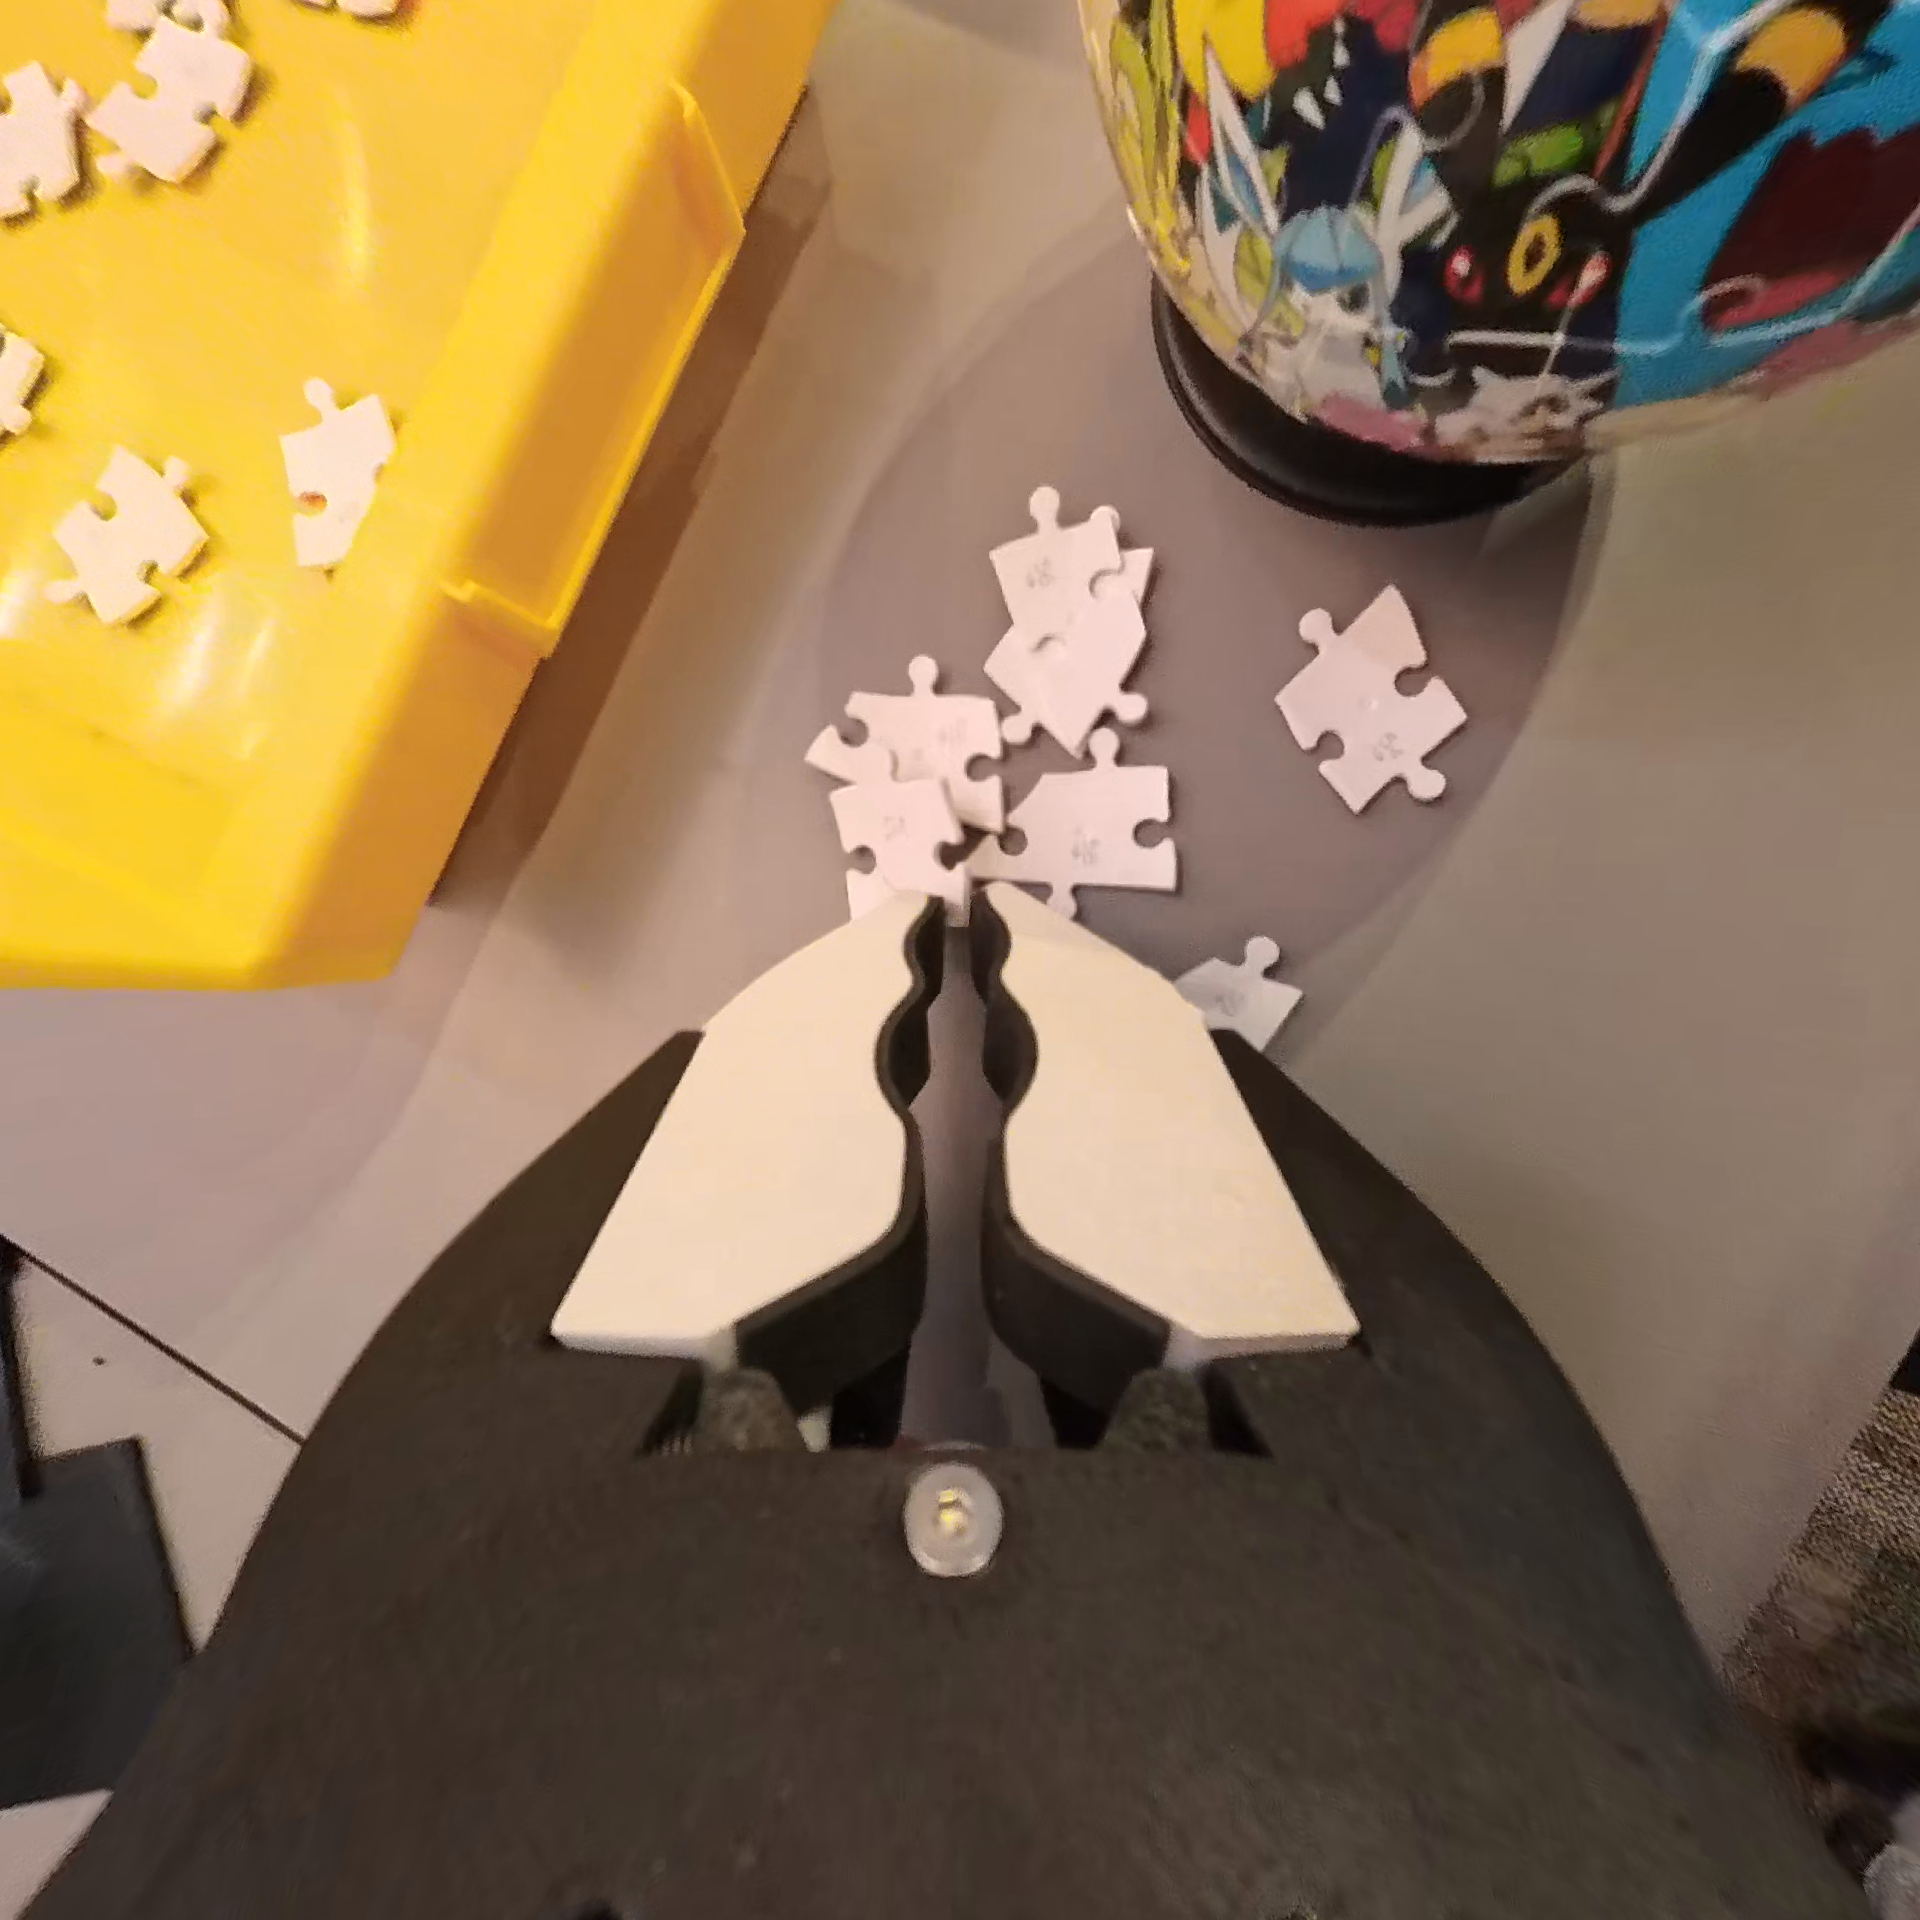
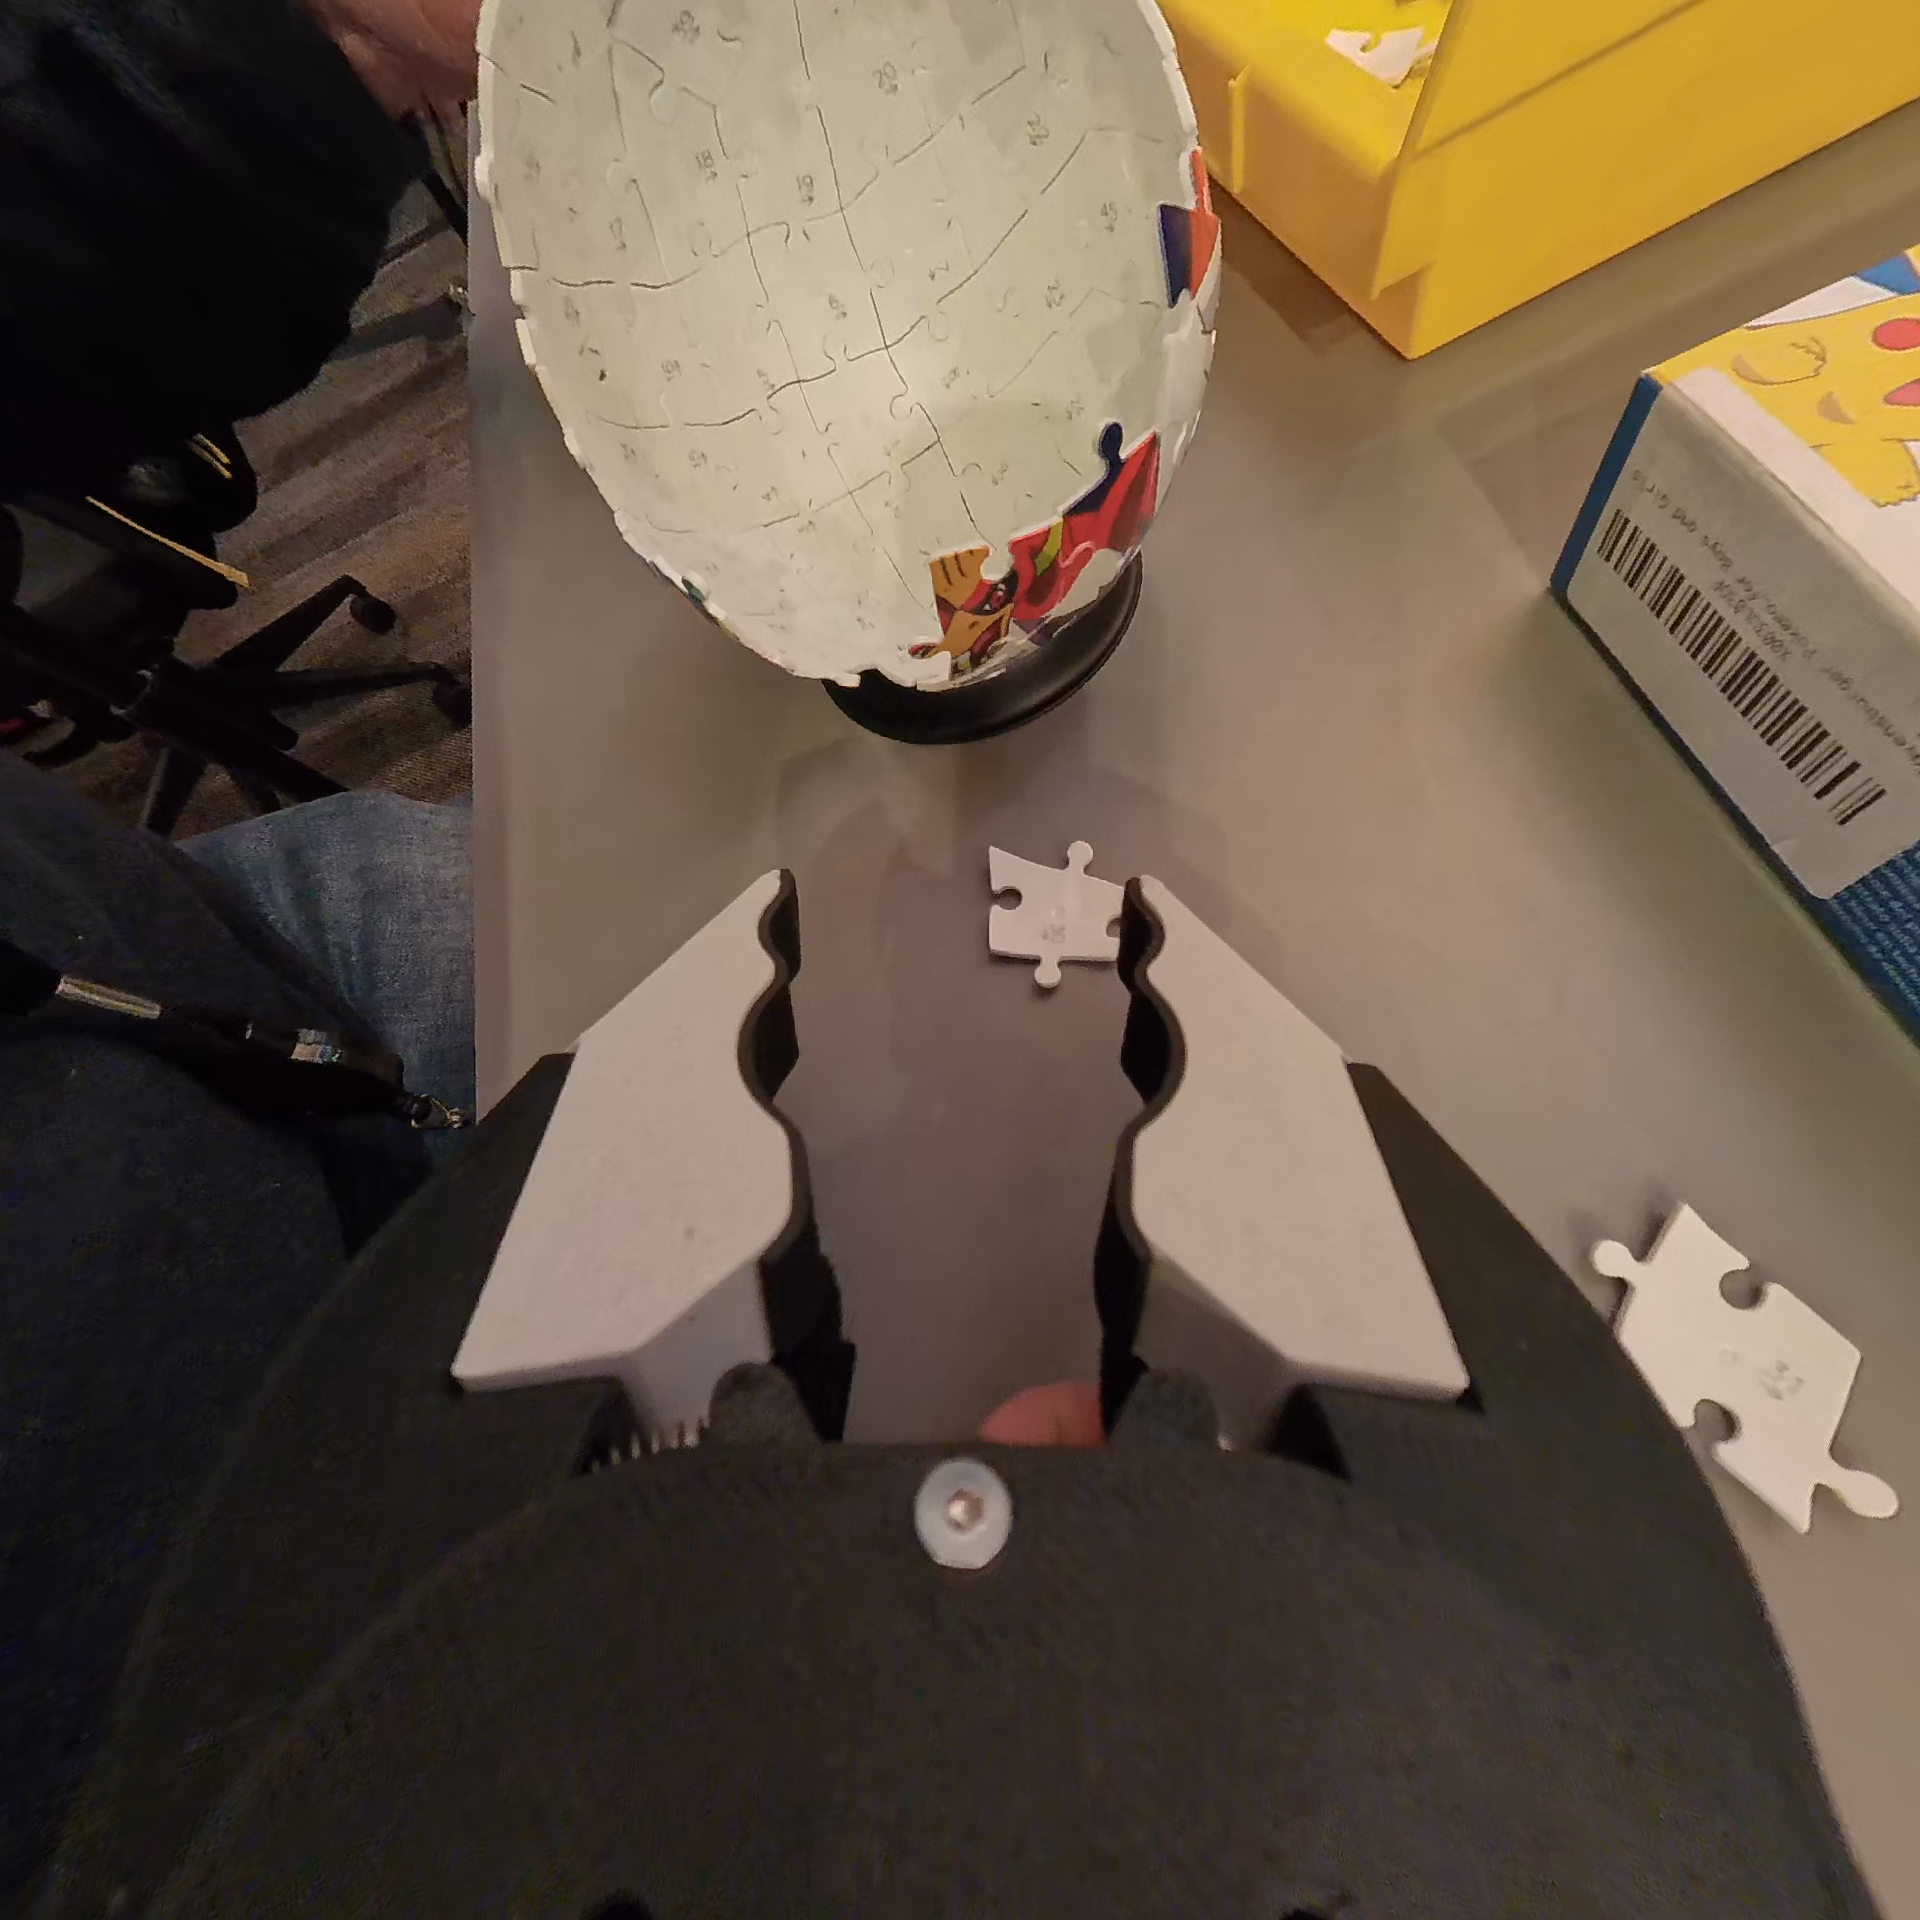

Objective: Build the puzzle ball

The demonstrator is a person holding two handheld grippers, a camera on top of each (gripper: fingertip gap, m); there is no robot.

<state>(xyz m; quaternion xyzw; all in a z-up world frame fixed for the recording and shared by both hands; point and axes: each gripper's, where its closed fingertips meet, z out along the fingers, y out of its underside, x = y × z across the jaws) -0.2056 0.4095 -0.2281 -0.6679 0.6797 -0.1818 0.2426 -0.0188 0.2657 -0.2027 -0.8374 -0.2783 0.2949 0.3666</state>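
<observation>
A: What does the left view show?
B: The left gripper (image 1: pixel 962 914) is almost closed, its tips at a heap of white pieces (image 1: pixel 997 769) on the table (image 1: pixel 644 1039); whether it pinches one, nobody can tell; the ball (image 1: pixel 1507 208) sits on its stand (image 1: pixel 1340 457); a yellow bin (image 1: pixel 343 727) holds more.

A: And the right view?
B: The right gripper (image 2: pixel 961 904) is wide open and holds nothing; one piece (image 2: pixel 1049 914) touches its right tip; the ball's white inside faces it.

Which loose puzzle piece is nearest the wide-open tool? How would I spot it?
Start at the half-built puzzle ball on its black stand. On the grey table just in front of it lies one white piece, beside the tip of the right tool. Unlike the other white piece near the table edge, it lies between stand and tool.
</observation>
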